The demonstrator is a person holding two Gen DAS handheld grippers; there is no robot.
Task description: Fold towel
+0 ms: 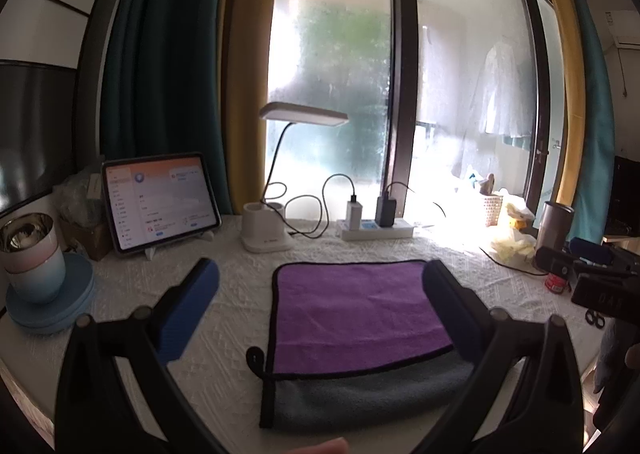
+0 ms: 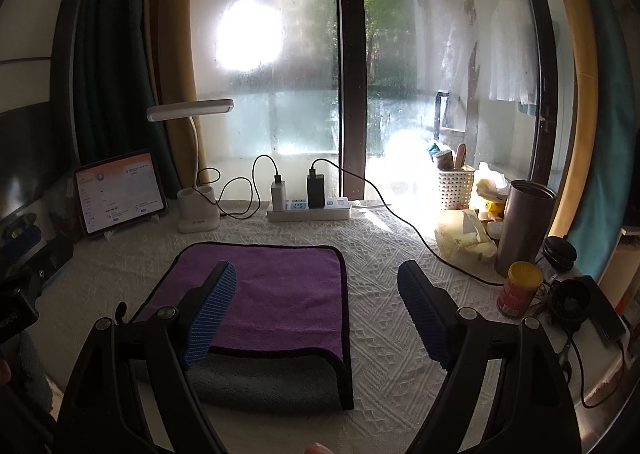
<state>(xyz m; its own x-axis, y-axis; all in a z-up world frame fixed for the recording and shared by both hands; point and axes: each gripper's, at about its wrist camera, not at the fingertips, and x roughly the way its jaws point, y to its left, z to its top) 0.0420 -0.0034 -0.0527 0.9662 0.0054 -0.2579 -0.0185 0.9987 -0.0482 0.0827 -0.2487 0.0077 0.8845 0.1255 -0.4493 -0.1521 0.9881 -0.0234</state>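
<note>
A towel (image 1: 352, 314), purple on one side and grey on the other with black trim, lies flat on the white tablecloth, its purple part folded over a grey strip at the near edge. It also shows in the right wrist view (image 2: 280, 294). My left gripper (image 1: 320, 294) is open and empty, above the towel's left part, its right finger (image 1: 452, 314) over the purple cloth. My right gripper (image 2: 320, 306) is open and empty above the towel's right edge, its left finger (image 2: 208, 314) over the cloth.
At the back stand a tablet (image 1: 158, 201), a desk lamp (image 1: 280, 181) and a power strip with chargers (image 1: 374, 225). A cup on blue plates (image 1: 34, 270) sits left. A steel tumbler (image 2: 524, 225), a yellow-lidded can (image 2: 520, 288), a white basket (image 2: 456, 187) and cables crowd the right.
</note>
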